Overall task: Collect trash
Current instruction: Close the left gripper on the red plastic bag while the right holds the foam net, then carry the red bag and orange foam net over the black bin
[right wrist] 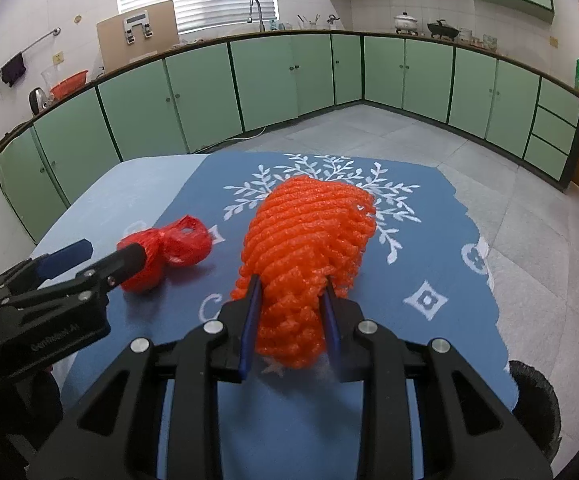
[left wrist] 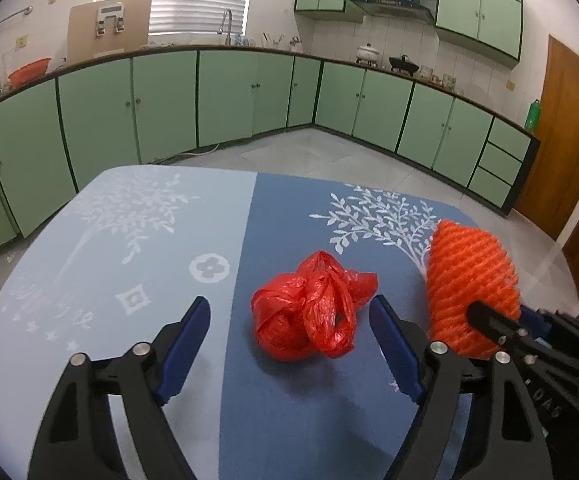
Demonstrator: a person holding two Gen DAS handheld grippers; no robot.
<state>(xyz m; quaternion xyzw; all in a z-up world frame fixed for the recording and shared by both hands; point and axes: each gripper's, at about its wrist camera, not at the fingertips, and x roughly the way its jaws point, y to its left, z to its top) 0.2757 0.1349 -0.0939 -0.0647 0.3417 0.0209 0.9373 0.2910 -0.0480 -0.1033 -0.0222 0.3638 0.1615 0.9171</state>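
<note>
A crumpled red plastic bag [left wrist: 309, 312] lies on the blue tablecloth [left wrist: 129, 240]. My left gripper [left wrist: 289, 316] stands open with a finger on each side of the bag, and the pads do not press on it. The right wrist view shows the bag [right wrist: 169, 252] at the left, with the left gripper [right wrist: 105, 254] around it. My right gripper [right wrist: 291, 288] is shut on an orange foam fruit net [right wrist: 309, 236] and holds it above the cloth. In the left wrist view the net [left wrist: 469, 288] sticks up at the right.
The table's far edge [left wrist: 249, 170] drops to a tiled floor, and green cabinets [left wrist: 169, 100] line the walls. Past the table's near right corner a dark round container rim [right wrist: 537, 404] shows. A wooden door [left wrist: 565, 140] stands at the right.
</note>
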